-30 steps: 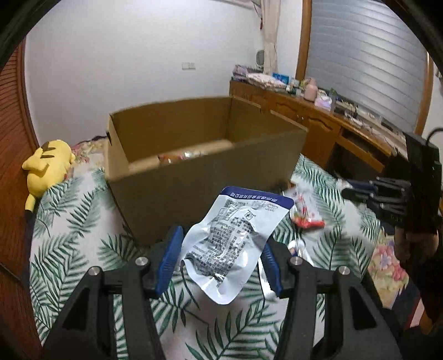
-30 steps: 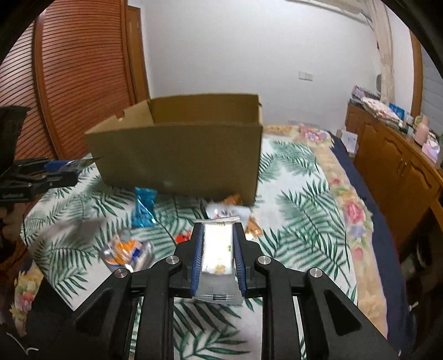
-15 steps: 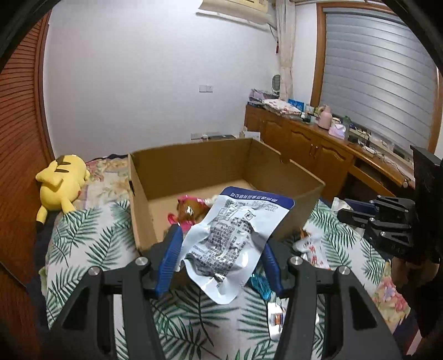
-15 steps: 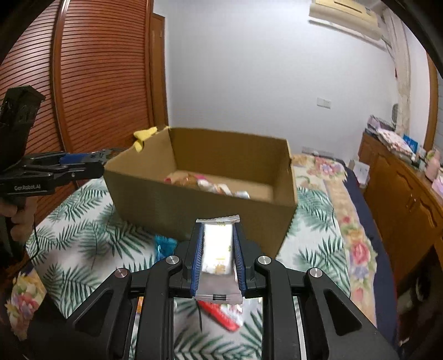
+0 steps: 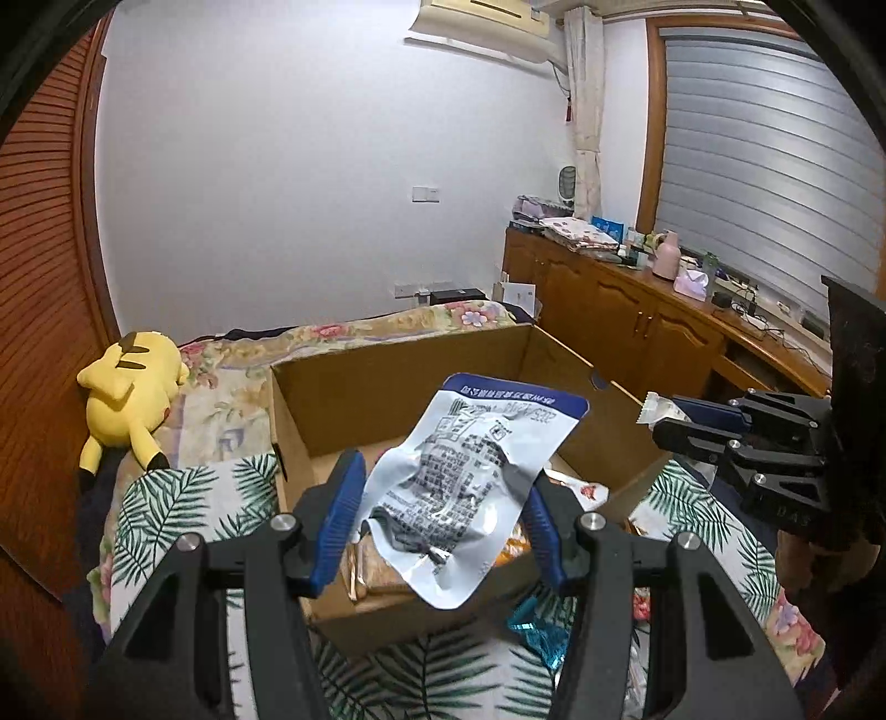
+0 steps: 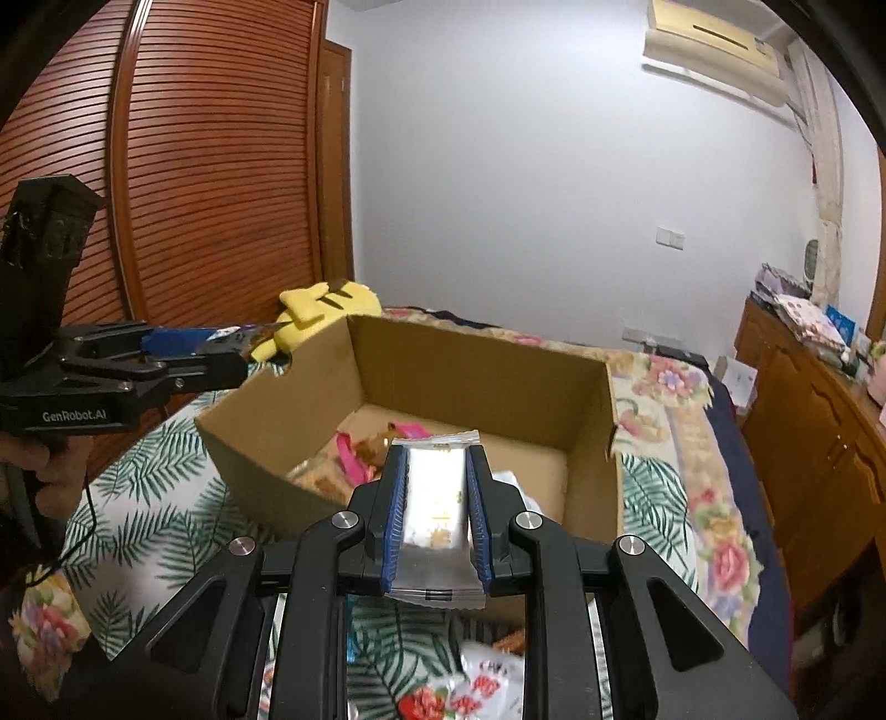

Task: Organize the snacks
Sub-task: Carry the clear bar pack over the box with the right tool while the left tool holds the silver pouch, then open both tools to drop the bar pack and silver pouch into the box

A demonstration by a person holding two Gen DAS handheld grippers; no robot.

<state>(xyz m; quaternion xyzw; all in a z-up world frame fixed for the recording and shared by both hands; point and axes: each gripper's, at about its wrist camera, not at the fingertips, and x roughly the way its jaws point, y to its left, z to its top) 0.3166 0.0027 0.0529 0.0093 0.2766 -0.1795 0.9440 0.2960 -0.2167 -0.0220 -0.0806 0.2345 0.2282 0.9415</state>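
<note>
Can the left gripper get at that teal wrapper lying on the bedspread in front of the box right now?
Probably not as things stand. The left gripper is shut on the white snack pouch, raised over the cardboard box, and the teal wrapper lies low beneath its finger. It would have to drop the pouch first.

This is a bedroom in a home. A bed (image 5: 232, 498) with a leaf and flower cover fills the middle. A yellow plush toy (image 5: 130, 387) lies on it. Wooden cabinets (image 5: 626, 315) stand along one wall, with folded cloth and small bottles on top. An air conditioner (image 5: 482, 25) hangs high up, beside a curtain (image 5: 587, 99).
</note>
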